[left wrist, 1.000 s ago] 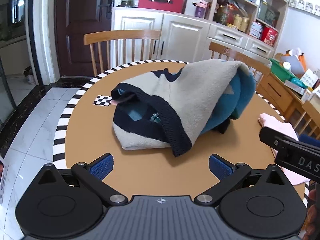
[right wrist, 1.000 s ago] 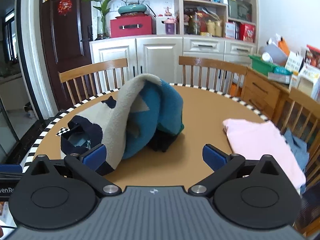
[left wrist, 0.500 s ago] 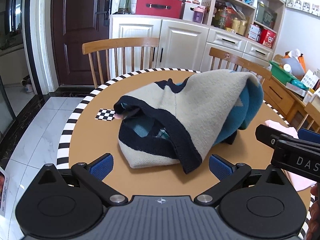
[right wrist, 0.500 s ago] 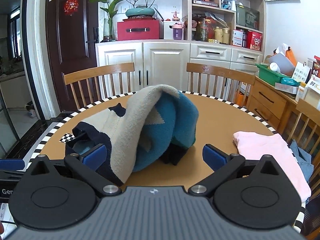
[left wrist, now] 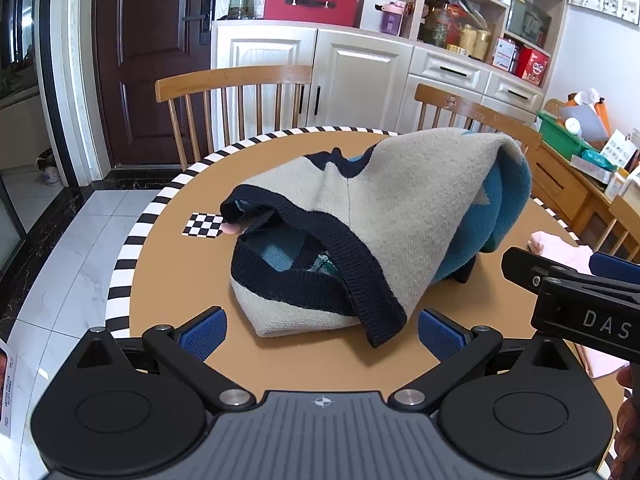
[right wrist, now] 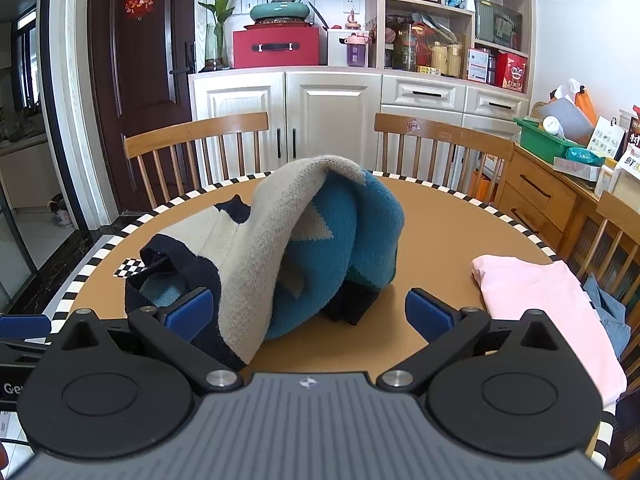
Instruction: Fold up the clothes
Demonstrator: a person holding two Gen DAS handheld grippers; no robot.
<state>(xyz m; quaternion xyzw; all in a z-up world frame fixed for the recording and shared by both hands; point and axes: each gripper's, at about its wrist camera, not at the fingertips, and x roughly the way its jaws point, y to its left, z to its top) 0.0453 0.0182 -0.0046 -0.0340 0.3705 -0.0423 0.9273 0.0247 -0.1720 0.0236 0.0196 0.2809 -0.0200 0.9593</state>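
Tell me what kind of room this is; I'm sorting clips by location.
Probably a home dining room: a round table with wooden chairs, white cabinets and cluttered shelves behind.

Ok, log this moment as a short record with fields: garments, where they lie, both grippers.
sweater: knitted sweater, beige, blue and navy, heaped unfolded near the middle of the table
pink garment: pink garment, lying flat at the table's right edge
left gripper: left gripper open, empty, in front of the sweater's navy hem
right gripper: right gripper open, empty, its fingers either side of the heap's near edge
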